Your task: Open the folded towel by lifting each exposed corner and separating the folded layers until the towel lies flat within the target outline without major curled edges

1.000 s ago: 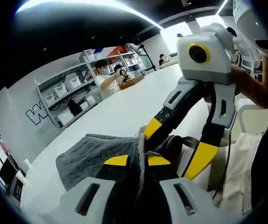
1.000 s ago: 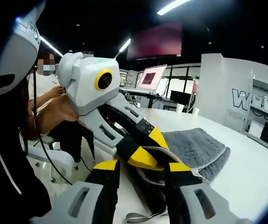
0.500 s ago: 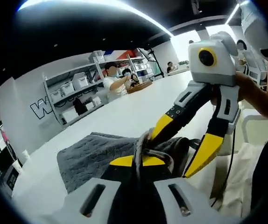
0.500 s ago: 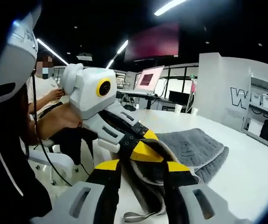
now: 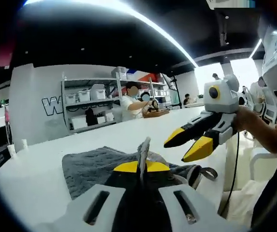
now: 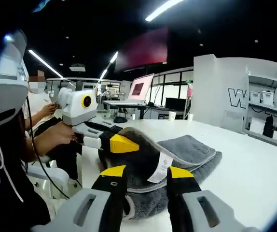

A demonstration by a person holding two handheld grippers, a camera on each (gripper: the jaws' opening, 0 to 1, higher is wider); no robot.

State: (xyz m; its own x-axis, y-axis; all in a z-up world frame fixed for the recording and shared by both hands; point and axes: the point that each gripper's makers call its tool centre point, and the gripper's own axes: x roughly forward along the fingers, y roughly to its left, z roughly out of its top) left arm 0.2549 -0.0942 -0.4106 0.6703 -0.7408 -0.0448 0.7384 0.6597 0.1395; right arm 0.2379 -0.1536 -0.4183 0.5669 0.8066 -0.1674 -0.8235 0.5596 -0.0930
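Note:
A grey folded towel (image 5: 88, 166) lies on the white table (image 5: 42, 164). My left gripper (image 5: 141, 166) is shut on a towel edge that stands up between its yellow tips. In the right gripper view the left gripper (image 6: 125, 143) holds the top layer raised over the towel (image 6: 191, 147), and a white label (image 6: 160, 166) hangs from the lifted edge. My right gripper (image 6: 145, 173) stands open just in front of that edge. From the left gripper view the right gripper (image 5: 189, 144) hovers to the right of the towel, its jaws apart and nothing between them.
Shelves with white bins (image 5: 88, 104) stand along the far wall, and a seated person (image 5: 136, 101) works at the table's far end. A monitor (image 6: 141, 89) and cups (image 6: 172, 116) sit beyond the table (image 6: 254, 164). A hand (image 6: 56, 137) holds the left gripper.
The right gripper has let go of the towel edge and drawn back, away from the left gripper. The left gripper keeps its hold on the lifted edge.

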